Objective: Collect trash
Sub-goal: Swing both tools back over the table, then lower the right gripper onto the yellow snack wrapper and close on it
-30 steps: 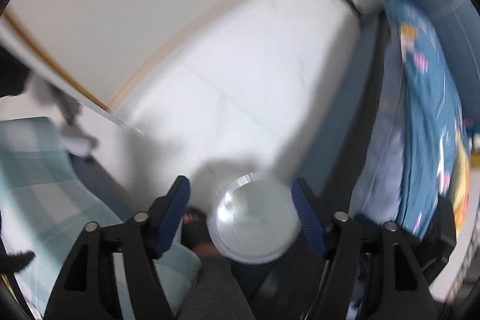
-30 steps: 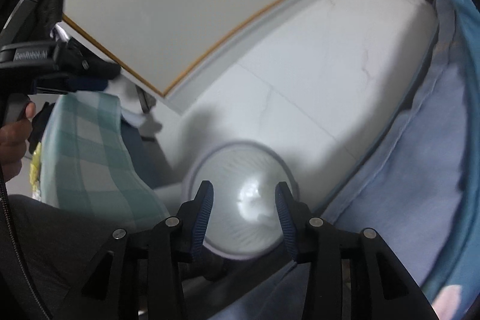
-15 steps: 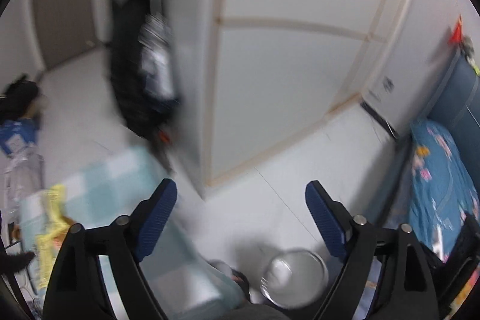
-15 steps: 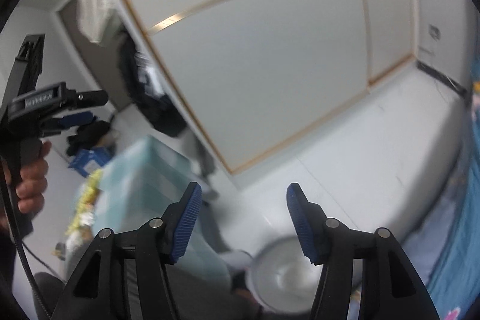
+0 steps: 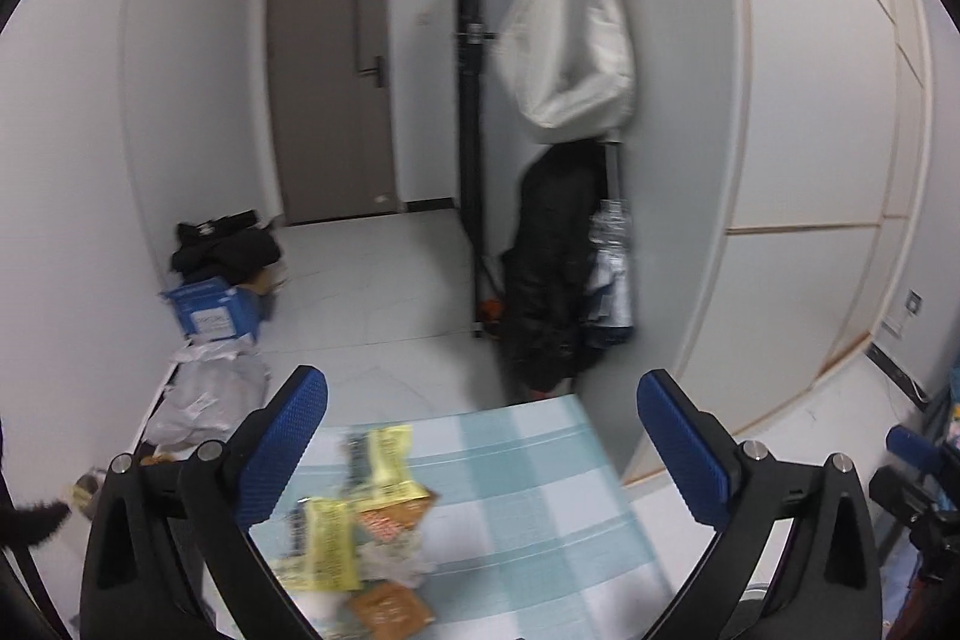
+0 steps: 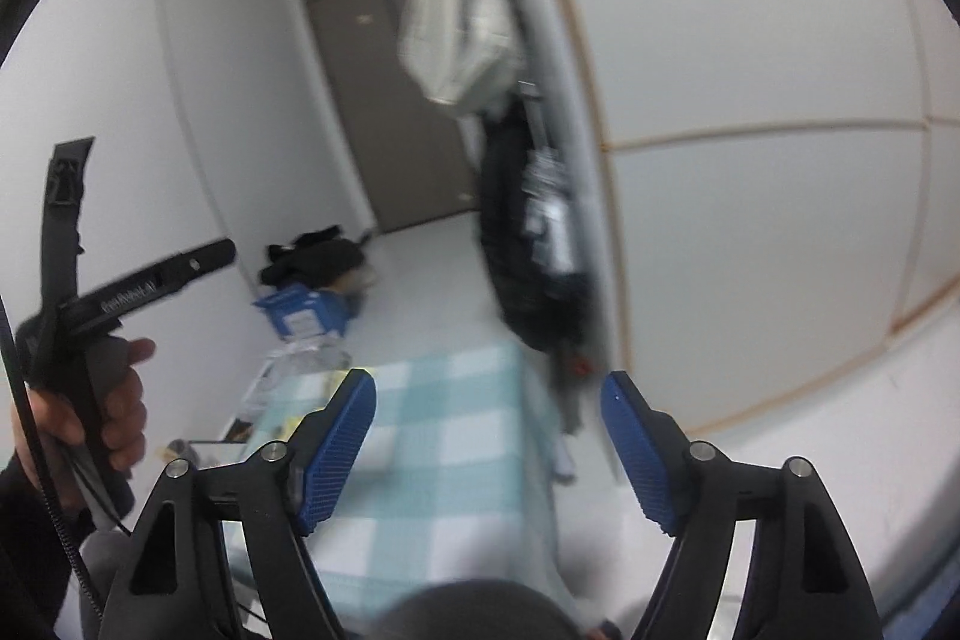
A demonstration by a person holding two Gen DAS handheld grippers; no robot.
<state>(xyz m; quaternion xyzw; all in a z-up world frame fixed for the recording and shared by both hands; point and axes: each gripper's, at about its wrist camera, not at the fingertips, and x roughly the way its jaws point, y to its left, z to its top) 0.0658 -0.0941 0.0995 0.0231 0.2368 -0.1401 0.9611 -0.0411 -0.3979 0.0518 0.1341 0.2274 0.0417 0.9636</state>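
Yellow wrappers (image 5: 336,520) below left tool (image 5: 483,451)

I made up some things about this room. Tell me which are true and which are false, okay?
1. Yellow wrappers lie on the checked tablecloth. True.
2. The left gripper is squeezing a wrapper. False: its jaws are wide apart, have just been opening, and nothing is between them.
3. A white bag hangs up high near the grey door. True.
4. The blue box sits on the table. False: it is on the floor by the wall.
5. The right gripper is shut tight. False: its jaws are open, have just been opening, and hold nothing.
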